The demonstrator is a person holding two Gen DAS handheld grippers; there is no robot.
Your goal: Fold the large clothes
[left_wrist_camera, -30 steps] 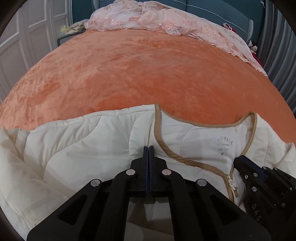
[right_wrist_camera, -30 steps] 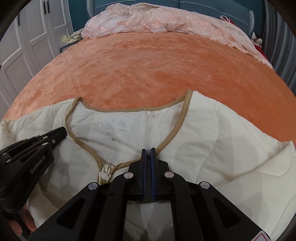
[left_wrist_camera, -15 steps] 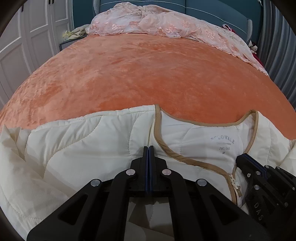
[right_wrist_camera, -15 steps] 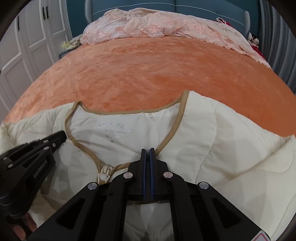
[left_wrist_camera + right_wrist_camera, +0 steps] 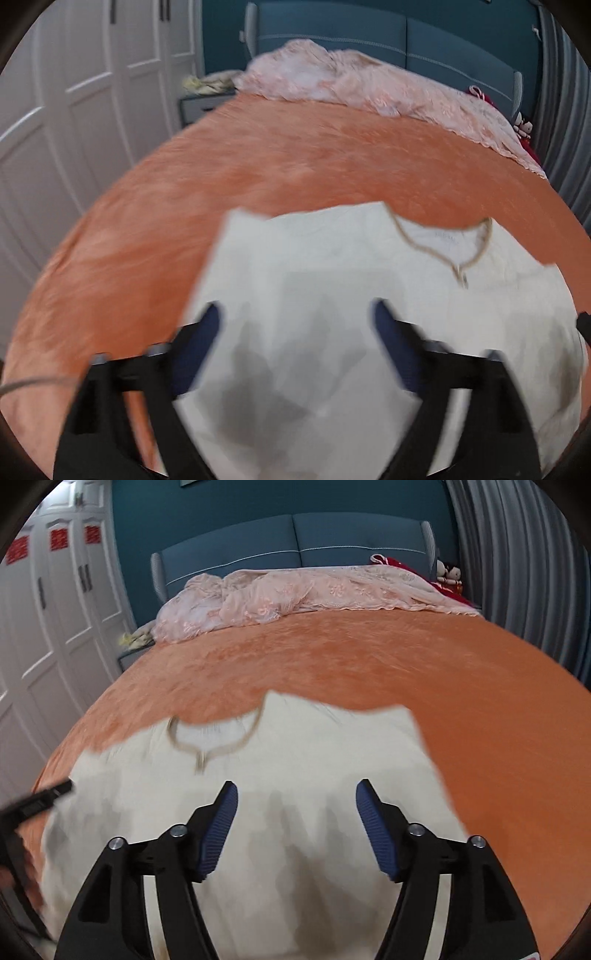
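- Our left gripper (image 5: 295,317) has its 2 fingers (image 5: 207,332) spread wide; they have just been opening, and nothing is pinched between them, only the cream jacket (image 5: 332,266) lying below.
- Our right gripper (image 5: 297,797) also shows 2 fingers (image 5: 221,823) standing well apart, blue ribbed pads facing each other; these too have just been opening, with nothing gripped.
- Both grippers tilt downward toward the bed and hang above the jacket, clear of the fabric as far as we can tell through the blur.
- In the right wrist view, the tip of our left gripper shows at the left edge; in the left wrist view, a dark sliver at the right edge is probably our right gripper.
- 1 jacket, quilted and cream with tan trim at the neckline (image 5: 214,738), lies flat on the near part of the orange bedspread (image 5: 369,657), collar toward the headboard, zipper pull at the bottom of the V.
- 1 pink lace cover (image 5: 295,590) is bunched along the far end of the bed, against the blue headboard (image 5: 295,539).
- 1 white wardrobe (image 5: 55,627) stands to the left and 1 grey curtain (image 5: 517,572) hangs to the right.
- 1 grey cable (image 5: 33,384) trails at the lower left of the left wrist view.
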